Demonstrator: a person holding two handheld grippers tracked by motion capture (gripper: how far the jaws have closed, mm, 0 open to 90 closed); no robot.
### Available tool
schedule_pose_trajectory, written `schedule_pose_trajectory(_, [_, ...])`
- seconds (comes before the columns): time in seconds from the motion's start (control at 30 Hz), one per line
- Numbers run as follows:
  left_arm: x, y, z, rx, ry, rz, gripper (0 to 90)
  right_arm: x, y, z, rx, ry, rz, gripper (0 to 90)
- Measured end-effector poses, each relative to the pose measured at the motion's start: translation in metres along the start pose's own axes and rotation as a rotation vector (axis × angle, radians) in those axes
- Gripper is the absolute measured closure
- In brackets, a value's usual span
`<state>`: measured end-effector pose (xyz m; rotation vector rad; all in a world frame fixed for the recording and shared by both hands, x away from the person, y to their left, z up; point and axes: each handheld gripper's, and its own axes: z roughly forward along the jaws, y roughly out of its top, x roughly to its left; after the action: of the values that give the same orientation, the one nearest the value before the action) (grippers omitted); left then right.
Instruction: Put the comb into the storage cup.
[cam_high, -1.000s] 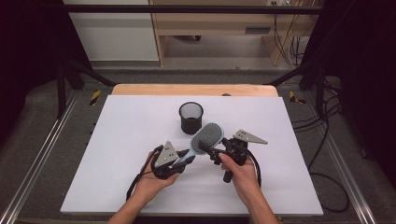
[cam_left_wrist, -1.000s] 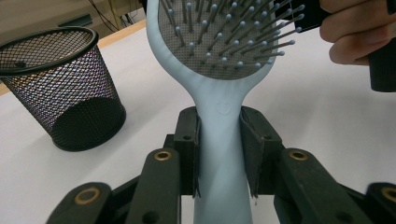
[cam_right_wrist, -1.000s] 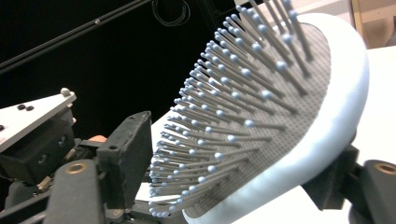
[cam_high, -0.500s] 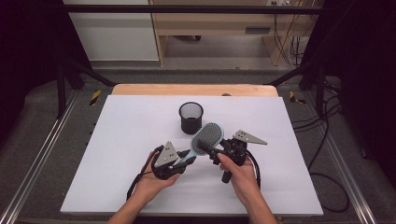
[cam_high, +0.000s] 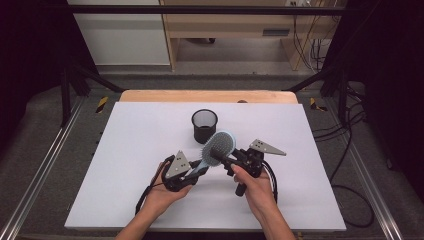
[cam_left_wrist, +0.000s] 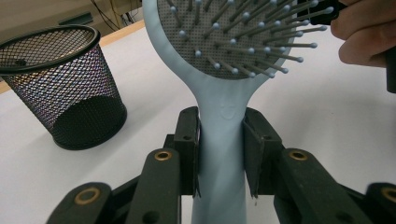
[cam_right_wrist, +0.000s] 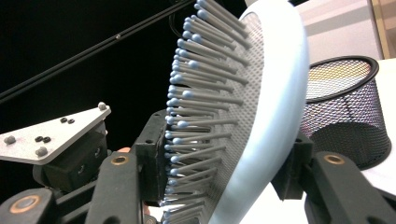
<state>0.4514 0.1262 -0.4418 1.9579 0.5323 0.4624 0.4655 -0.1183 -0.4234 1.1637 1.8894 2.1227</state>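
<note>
Faintly, a small embossed mark sits on hairbrush (cam_left_wrist: 223, 112) handle; unreadable.

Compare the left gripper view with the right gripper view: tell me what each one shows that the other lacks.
Left gripper view: the light blue plastic hairbrush handle clamped between that gripper's jaws, bristle face toward the camera. Right gripper view: the brush head edge-on between the right gripper's jaws, which have just been closing on it, plus the grey three-cornered plate. Both: the brush and the black wire-mesh cup on the white table.

A lab recording bay: a white tabletop (cam_high: 125, 165) framed by aluminium rails (cam_high: 40, 175), black curtains (cam_high: 30, 60), and loose black cables (cam_high: 345, 150) on grey carpet.
</note>
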Motion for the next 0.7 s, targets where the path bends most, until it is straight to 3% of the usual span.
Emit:
schedule_pose_trajectory(0.47, [-0.0004,0.0000,0.0007,-0.002,0.008,0.000,69.4,0.0020,0.0012,-0.0005,-0.006,0.023,0.009,53.2])
schedule_pose_trajectory(0.7, [0.0006,-0.0002,0.0013,-0.010,0.017,-0.022,67.9,0.0046,0.0016,-0.0006,-0.010,0.013,-0.008,54.0])
